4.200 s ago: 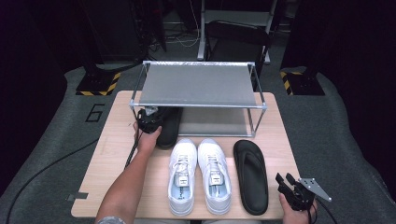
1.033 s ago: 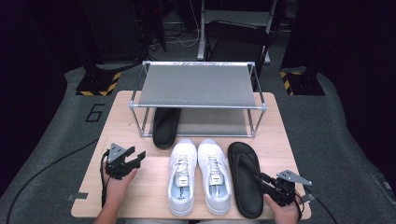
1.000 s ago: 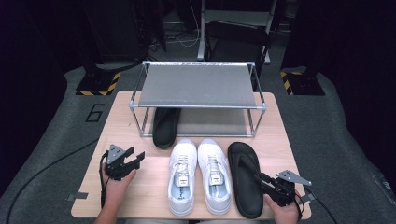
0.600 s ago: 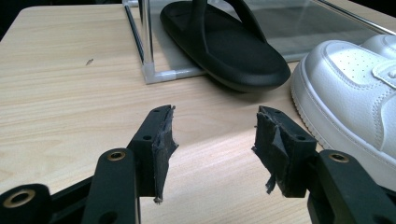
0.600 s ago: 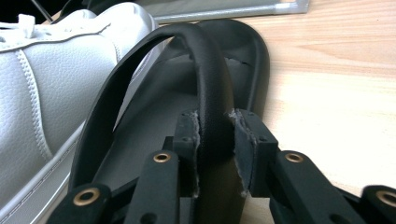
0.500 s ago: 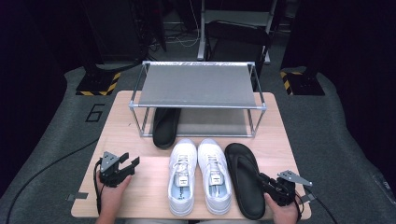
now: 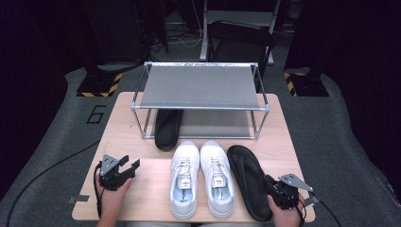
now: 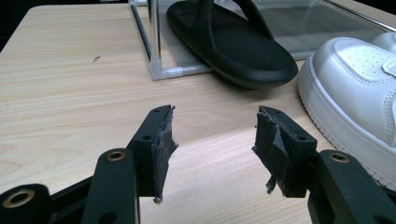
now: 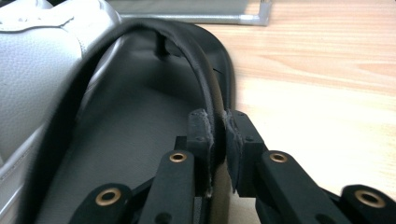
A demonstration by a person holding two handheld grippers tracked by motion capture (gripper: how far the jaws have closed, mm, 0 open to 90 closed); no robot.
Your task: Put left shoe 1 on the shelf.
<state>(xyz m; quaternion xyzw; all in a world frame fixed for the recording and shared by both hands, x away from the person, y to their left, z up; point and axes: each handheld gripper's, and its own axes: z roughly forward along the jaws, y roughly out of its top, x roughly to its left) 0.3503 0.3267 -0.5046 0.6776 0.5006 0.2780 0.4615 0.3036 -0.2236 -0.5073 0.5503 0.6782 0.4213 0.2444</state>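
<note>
A black flip-flop [image 7: 246, 182] lies on the table right of a pair of white sneakers [image 7: 202, 177]. My right gripper [image 7: 273, 187] is at its heel end. In the right gripper view its jaws have just been closing, and the right gripper [image 9: 218, 126] now pinches the flip-flop's strap [image 9: 196, 60] between its pads. The matching black flip-flop [image 7: 168, 128] lies under the metal rack [image 7: 201, 87], its heel end sticking out; it is also in the left gripper view [image 8: 233, 42]. My left gripper [image 7: 130, 166] rests at the front left, open and holding nothing [image 8: 215, 135].
The wooden table [image 7: 127, 123] ends close behind both hands. The rack's corner post [image 8: 154, 37] stands ahead of the left gripper, with a white sneaker toe [image 8: 355, 88] to its right. A sneaker's side [image 9: 42, 60] presses close to the held flip-flop.
The right jaws have closed onto the flip-flop's strap. The left hand has drawn back from the rack toward the near edge, leaving the other flip-flop under the rack.
</note>
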